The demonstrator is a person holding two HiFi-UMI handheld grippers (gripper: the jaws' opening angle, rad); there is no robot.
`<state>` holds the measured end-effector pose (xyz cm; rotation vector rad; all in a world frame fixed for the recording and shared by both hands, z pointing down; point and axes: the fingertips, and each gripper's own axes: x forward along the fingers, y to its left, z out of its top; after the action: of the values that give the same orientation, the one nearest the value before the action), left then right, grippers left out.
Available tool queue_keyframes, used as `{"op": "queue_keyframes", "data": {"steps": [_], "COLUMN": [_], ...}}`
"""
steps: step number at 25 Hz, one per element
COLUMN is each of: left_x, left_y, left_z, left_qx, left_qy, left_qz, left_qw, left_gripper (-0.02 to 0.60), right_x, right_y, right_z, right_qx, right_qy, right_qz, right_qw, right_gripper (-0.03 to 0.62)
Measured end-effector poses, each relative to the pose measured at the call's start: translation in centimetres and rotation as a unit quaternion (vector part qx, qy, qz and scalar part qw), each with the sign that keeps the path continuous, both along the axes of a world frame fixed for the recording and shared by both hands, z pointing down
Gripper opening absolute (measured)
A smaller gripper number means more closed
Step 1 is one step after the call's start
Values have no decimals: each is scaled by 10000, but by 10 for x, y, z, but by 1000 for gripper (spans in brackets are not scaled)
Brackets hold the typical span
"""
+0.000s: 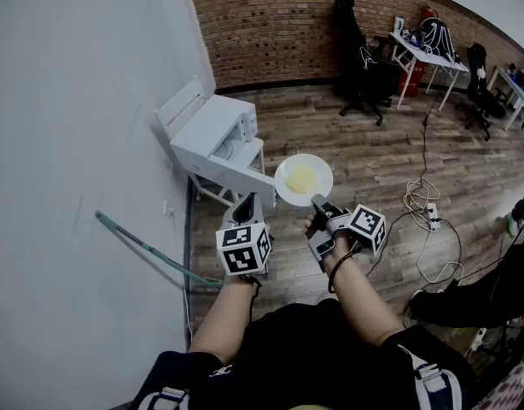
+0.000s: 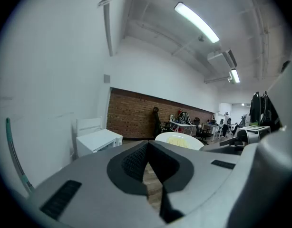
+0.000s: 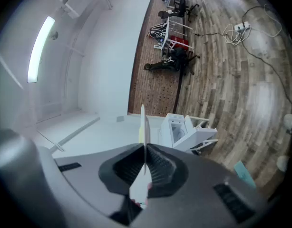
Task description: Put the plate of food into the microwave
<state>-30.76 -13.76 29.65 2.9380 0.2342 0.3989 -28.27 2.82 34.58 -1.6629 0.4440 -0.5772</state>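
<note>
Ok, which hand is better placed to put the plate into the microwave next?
Right. The right tool grips the plate by its rim, just beside the microwave. The left tool is shut and empty, so it would need a handover first.
</note>
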Motion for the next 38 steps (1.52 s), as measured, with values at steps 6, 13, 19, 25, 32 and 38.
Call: {"op": "queue_keyframes", "data": {"steps": [6, 13, 19, 25, 32, 38], "left_x": [-5, 0, 43, 81, 169, 243], "left_y": [-1, -2, 11, 27, 73, 117], "left_z": [-5, 0, -8, 28, 14, 9], "left_qx": [-8, -48, -17, 85, 117, 117], "left_qy": [-16, -45, -180, -164, -210, -212], "left_qz": [10, 146, 214, 279, 228, 103], "left_qw": [10000, 9999, 9996, 9994, 9995, 9997], "left_gripper": [-2, -2, -2, -2, -2, -2], "right_x": [-1, 7, 48, 81, 171, 243], "right_y": [0, -1, 13, 29, 78, 117], "right_z": [0, 1, -8, 34, 16, 11], "right_qx": [72, 236, 300, 397, 346, 222], "right_qy": [-167, -338, -470, -500, -349, -306], "right_qz": [57, 406, 535, 550, 500, 293], "right_qw": [9998, 9983, 9970, 9964, 9975, 9989], "right_gripper": [26, 26, 26, 31, 31, 31]}}
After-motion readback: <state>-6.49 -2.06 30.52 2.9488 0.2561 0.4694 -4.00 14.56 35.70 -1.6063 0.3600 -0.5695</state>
